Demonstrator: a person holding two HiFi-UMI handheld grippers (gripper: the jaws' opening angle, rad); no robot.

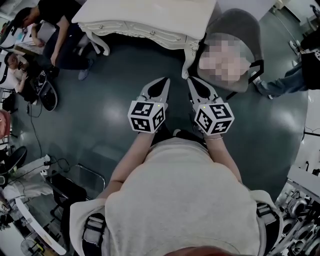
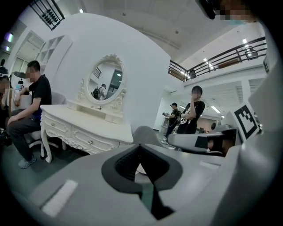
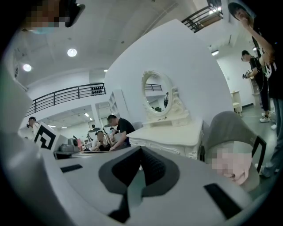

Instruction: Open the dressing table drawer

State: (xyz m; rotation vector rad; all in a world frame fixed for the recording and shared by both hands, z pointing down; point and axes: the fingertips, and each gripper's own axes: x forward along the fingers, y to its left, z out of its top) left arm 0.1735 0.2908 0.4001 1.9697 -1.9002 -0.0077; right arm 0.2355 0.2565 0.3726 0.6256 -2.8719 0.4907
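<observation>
Left gripper [image 1: 166, 81] and right gripper [image 1: 190, 81] — jaws pressed together, empty — side by side, apart from white dressing table [image 1: 145, 20], drawers [image 2: 88, 140] closed.

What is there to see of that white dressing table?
The dressing table is cream-white, apparently painted wood, with carved edging and curved legs. An oval mirror in a carved frame stands on its top. Its drawers have small round knobs and are shut. It stands on the dark floor, a grey chair close by. Neither left gripper nor right gripper touches it.
</observation>
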